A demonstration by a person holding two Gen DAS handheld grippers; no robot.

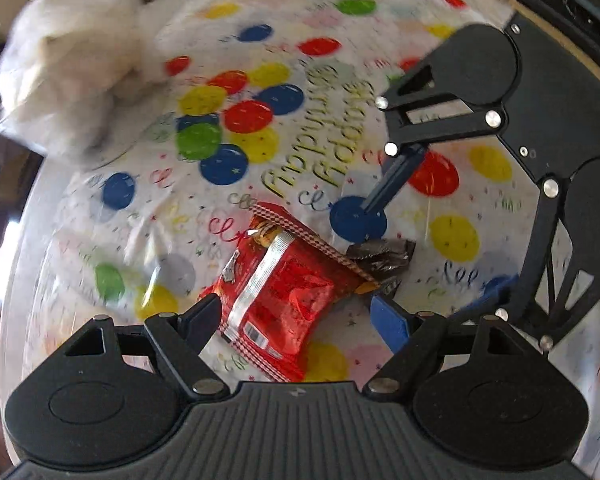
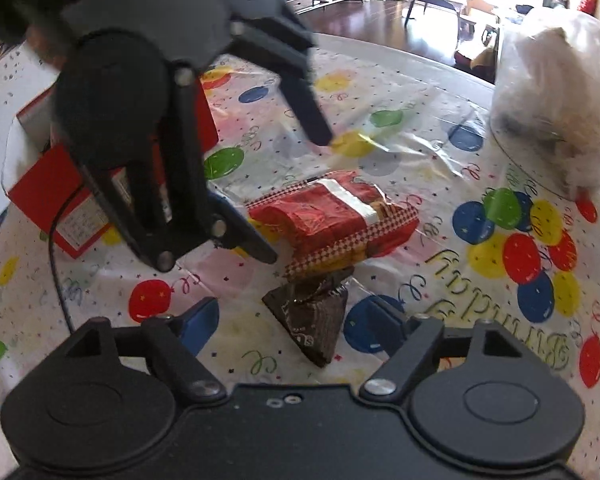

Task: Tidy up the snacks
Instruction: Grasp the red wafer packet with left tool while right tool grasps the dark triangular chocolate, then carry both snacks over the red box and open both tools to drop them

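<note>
1. Left gripper [image 1: 298, 314]: fingers spread wide, straddling the near end of the red snack packet [image 1: 276, 300]; nothing clamped. Contact between the finger tips and the packet not determinable. Same gripper seen from the right wrist camera [image 2: 296, 196], above and left of the packet, spread there too.

2. Right gripper [image 2: 290, 324]: fingers parted, one on each side of the dark brown wrapped snack [image 2: 310, 320]; nothing grasped. Seen from the left wrist camera [image 1: 440, 216], entering from the right side, one blue-tipped finger over a blue balloon print, the other low beside the left gripper's right finger.

3. Red snack packet [image 2: 332, 216]: lying flat on the tablecloth, silver band across the middle, checkered seams at both ends, one end appearing torn open with brown contents showing.

4. Dark brown wrapped snack [image 1: 380, 258]: on the tablecloth, touching or just beside the checkered seam of the red packet; crumpled foil, roughly triangular in the right wrist view.

5. Tablecloth [image 1: 240, 120]: white plastic, coloured balloon print, "Happy Birthday" lettering, covering a round table.

6. White plastic bag [image 1: 68, 68]: bulky, crumpled, standing near the table edge, well apart from both snacks; also in the right wrist view [image 2: 556, 100], blurred.

7. Red box [image 2: 80, 200]: open-topped, partly hidden behind the left gripper, white label on its side.
</note>
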